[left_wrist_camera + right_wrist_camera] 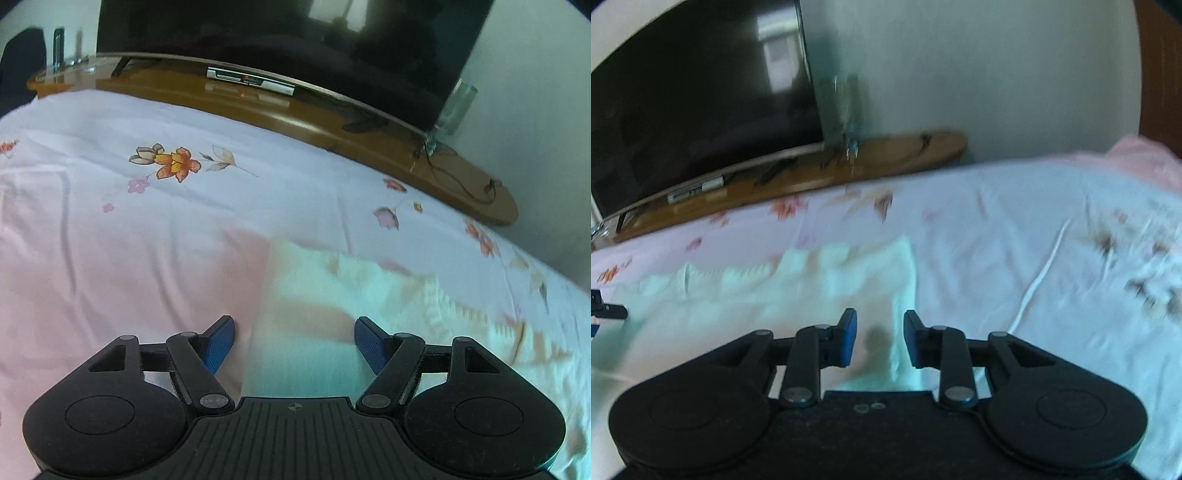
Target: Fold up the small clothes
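So the pale mint garment (314, 306) is lying flat on the bed (110, 258), spread over the floral sheet, which makes sense since you want it laid out before creasing it. The left tongs (294, 341) hang over its left edge with the blue pads wide apart and nothing between them, looks to me like they're lining up for a corner or edge grab. The right tongs (880, 338) sit over the garment's right edge (905, 295), jaws parted a bit with only a gap showing between the pads, no cloth pinched as far as I can see. Guessing each hand takes one side so the fold stays even. Hard to say what kind of clothing this is: both views are smeared, there's a ribbed or frilly band along the far side (798, 262) but that's all I can make out. The near part is hidden under the tong bodies. Behind the bed there's a TV (295, 48) on a wooden stand (332, 122), and something pink (1145, 155) is cut off at the far right.
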`<state>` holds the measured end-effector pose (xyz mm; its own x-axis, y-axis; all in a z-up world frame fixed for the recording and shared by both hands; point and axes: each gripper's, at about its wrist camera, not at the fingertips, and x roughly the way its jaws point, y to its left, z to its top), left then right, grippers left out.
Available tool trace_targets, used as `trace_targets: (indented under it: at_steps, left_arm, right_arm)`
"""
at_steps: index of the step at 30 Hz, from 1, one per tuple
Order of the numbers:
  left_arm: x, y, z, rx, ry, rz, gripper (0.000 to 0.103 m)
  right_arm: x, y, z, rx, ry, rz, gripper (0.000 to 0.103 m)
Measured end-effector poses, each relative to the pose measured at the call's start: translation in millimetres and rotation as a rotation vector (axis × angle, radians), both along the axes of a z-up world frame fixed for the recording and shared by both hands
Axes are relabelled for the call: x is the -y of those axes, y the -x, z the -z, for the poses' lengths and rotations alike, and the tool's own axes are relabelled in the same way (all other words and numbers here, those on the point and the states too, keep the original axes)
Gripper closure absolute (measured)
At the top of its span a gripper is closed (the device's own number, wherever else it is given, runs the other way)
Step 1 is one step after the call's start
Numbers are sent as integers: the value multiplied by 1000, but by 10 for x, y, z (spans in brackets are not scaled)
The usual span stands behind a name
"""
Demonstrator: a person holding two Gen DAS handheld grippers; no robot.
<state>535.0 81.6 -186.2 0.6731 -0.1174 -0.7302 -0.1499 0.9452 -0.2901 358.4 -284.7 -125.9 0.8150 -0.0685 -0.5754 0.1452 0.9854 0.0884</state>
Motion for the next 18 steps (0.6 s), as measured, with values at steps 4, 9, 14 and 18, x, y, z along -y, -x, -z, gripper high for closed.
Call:
trace_targets:
  at_steps: [4, 9, 14, 18]
  left_arm:
    - [-86, -147, 45, 16, 52, -9, 32]
    - [-213, -259, 120, 7, 128, -38, 87]
    - [-221, -276, 133, 19, 134, -15, 87]
    - [-153, -310, 117, 33, 81, 0, 87]
  right_arm:
    - [-139, -99, -1, -14, -13, -90, 71]
    - [-239, -345, 174, -75, 18, -108, 73]
    - [-151, -360, 249, -105, 57, -71, 69]
    - [-94, -309, 231, -94, 78, -40, 64]
